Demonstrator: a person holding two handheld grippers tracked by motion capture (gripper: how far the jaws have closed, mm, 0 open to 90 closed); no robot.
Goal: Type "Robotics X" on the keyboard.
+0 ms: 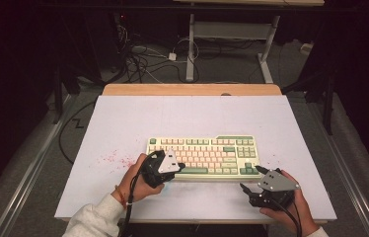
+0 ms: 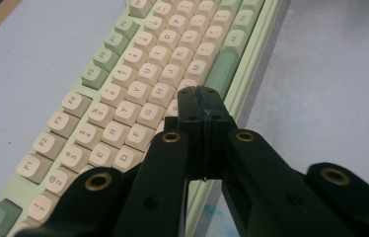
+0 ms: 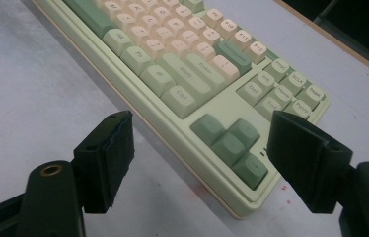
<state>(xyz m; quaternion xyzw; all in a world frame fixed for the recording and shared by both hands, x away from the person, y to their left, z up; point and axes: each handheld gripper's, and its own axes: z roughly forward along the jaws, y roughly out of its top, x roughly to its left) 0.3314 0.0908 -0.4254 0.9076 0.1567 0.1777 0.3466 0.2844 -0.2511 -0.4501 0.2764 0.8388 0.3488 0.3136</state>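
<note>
While the left gripper (image 1: 178,168) hovers pinched tight on nothing and the right gripper (image 1: 251,178) gapes wide, the keyboard (image 1: 203,155) looks rigid, moderately heavy, loose-capped: grip its near-right case edge.

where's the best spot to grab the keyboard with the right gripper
Probably the near right corner of the keyboard, coming in low from the right end. The case is a flat slab lying on the table, and a bare rim runs past the arrow keys, so the jaws could pinch top and underside without pressing keys. The right gripper is open and faces that corner.
</note>
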